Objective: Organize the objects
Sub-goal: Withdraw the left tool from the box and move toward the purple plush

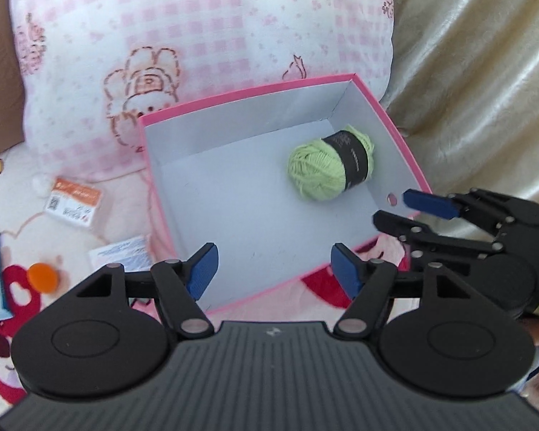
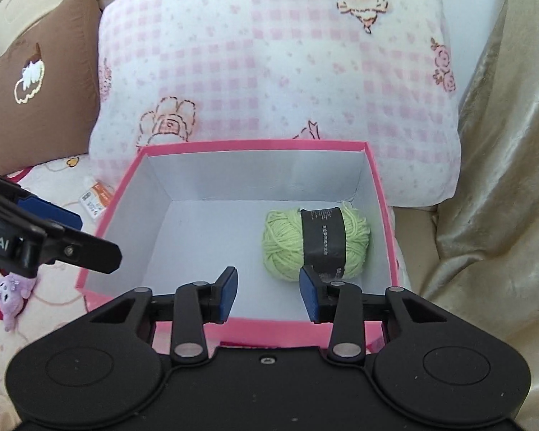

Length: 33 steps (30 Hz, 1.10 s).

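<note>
Both my claws hang empty: my left gripper (image 1: 271, 269) half wide, my right gripper (image 2: 268, 296) narrower. The green yarn (image 2: 314, 242) lies in the pink box (image 2: 255, 144), near its right wall. Next, I think, comes the orange packet (image 1: 72, 203) outside; I should come from above with wide jaws.
</note>
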Tool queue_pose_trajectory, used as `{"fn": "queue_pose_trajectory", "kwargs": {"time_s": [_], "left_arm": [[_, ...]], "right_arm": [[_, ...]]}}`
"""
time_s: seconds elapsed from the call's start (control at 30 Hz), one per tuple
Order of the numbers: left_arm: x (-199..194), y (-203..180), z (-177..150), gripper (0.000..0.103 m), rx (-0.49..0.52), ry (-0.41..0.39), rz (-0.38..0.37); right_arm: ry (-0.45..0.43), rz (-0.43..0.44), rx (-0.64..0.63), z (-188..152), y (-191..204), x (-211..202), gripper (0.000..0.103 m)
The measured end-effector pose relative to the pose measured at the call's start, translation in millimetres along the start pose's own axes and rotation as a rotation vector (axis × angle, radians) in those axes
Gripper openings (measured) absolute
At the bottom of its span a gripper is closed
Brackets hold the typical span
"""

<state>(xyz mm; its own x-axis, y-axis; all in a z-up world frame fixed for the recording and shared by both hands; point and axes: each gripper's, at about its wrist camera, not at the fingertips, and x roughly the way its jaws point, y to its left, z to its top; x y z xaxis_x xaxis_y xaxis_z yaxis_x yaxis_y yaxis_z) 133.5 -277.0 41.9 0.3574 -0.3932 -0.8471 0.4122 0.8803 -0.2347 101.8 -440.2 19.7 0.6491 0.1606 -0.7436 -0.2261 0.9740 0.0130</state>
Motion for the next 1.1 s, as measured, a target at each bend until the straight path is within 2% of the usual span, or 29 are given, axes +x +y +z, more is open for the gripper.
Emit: {"fn": "queue_pose_trajectory", "kwargs": {"time_s": [0.17, 0.3, 0.43, 0.57, 0.77, 1.1], "left_arm": [[-29, 6, -21, 0.077, 0.017, 0.004, -0.007], [-47, 15, -38, 0.08, 0.003, 0.026, -0.042], [-66, 26, -53, 0.085, -0.015, 0.025, -0.04], [-85, 33, -65, 0.094, -0.007, 0.001, -0.018], [-107, 48, -80, 0.098, -0.024, -0.014, -0.04], [-128, 73, -106, 0.098, -0.043, -0.009, -0.012]], "right_arm": [[-0.005, 0.004, -0.023, -2, 21, -32, 0.062], [-0.002, 0.02, -0.014, -5, 34, -46, 0.071], [0.01, 0.03, -0.029, -9, 47, -54, 0.094], [0.0, 0.038, -0.064, -12, 61, -67, 0.095], [0.019, 0.034, -0.128, -17, 88, -80, 0.095], [0.046, 0.049, -0.226, -25, 129, -88, 0.096]]}}
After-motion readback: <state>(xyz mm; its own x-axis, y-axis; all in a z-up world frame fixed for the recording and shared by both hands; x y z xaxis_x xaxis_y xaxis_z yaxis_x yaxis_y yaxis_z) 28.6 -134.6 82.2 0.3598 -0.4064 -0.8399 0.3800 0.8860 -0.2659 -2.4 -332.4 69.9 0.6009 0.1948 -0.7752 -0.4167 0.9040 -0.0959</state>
